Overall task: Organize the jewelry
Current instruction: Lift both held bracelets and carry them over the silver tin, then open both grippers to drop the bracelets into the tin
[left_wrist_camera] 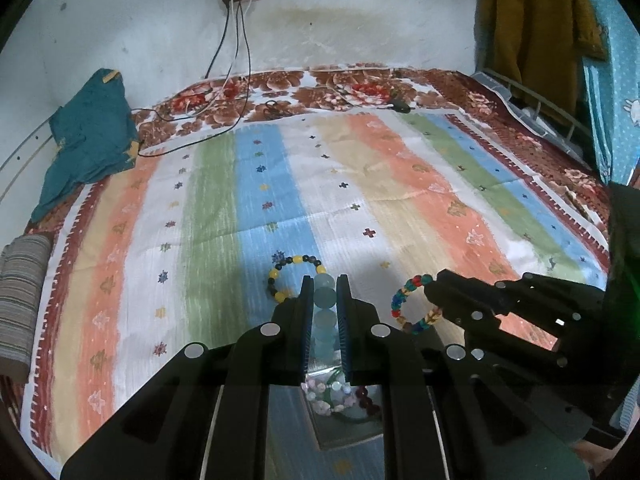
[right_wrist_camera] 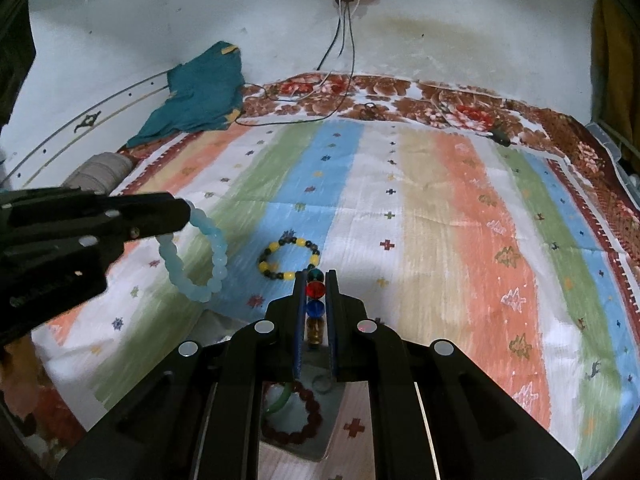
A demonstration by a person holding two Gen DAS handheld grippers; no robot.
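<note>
**2 bracelets lifted, 1 left on the bedspread**

While both grippers hang over the striped bedspread [left_wrist_camera: 248,184], each clamped on a beaded bracelet. Left gripper [left_wrist_camera: 325,286]: jaws narrow, pinching the pale blue bead bracelet [right_wrist_camera: 200,260] across a few beads; loop dangles free below, clear of the cloth. Right gripper [right_wrist_camera: 315,282]: jaws nearly closed on the multicoloured bead bracelet [left_wrist_camera: 412,304], red and blue beads stacked between the pads.

Third piece, the yellow-and-dark bead bracelet [right_wrist_camera: 289,259], lying flat on the blue stripe, just beyond both sets of fingertips, untouched.

Handling, as judged: light, floppy loops on cord, probably elastic; round glossy beads apt to roll or slip sideways out of flat pads. Best taken across 2 or 3 neighbouring beads, as now. Glass-like beads likely to chip if dropped on something hard.

Containers: clear shallow tray [right_wrist_camera: 332,412] sitting under the grippers near the bed's edge. Inside: dark red bead bracelet [right_wrist_camera: 308,420], green bangle [right_wrist_camera: 280,400], pale pinkish bead string [left_wrist_camera: 328,396]. Room apparently left for more.
</note>
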